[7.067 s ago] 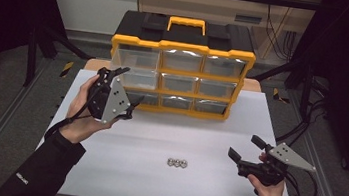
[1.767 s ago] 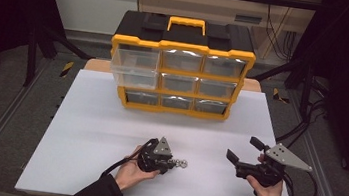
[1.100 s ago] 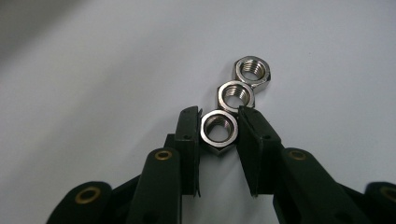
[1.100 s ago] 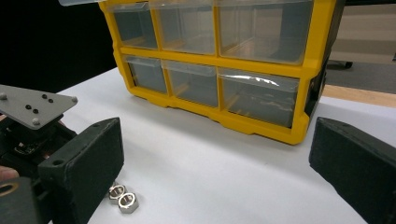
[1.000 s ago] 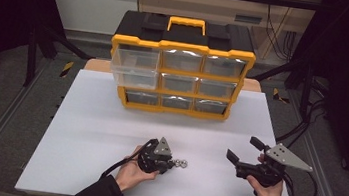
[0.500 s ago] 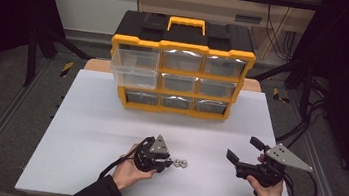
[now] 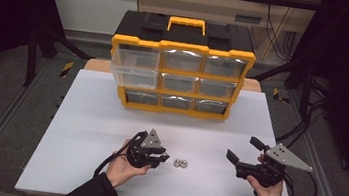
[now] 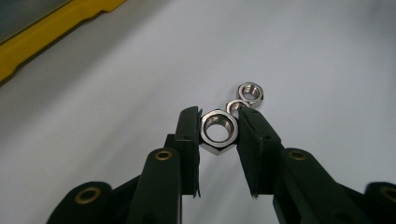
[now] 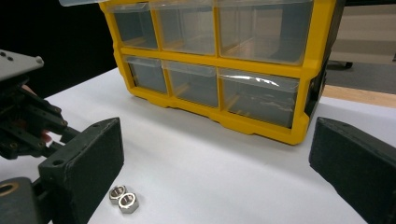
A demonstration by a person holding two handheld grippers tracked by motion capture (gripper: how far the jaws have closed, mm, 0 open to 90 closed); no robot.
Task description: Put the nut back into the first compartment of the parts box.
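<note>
Left gripper: fingers narrowed onto a steel hex nut, pinched flat to flat, held clear of the white tabletop. Two more nuts lying just beyond the fingertips, touching each other. Right gripper: fingers spread wide, nothing between, well apart from the nuts. Yellow drawer organiser far beyond.

Black hand-held gripper with grey triangular plate, dark sleeves
</note>
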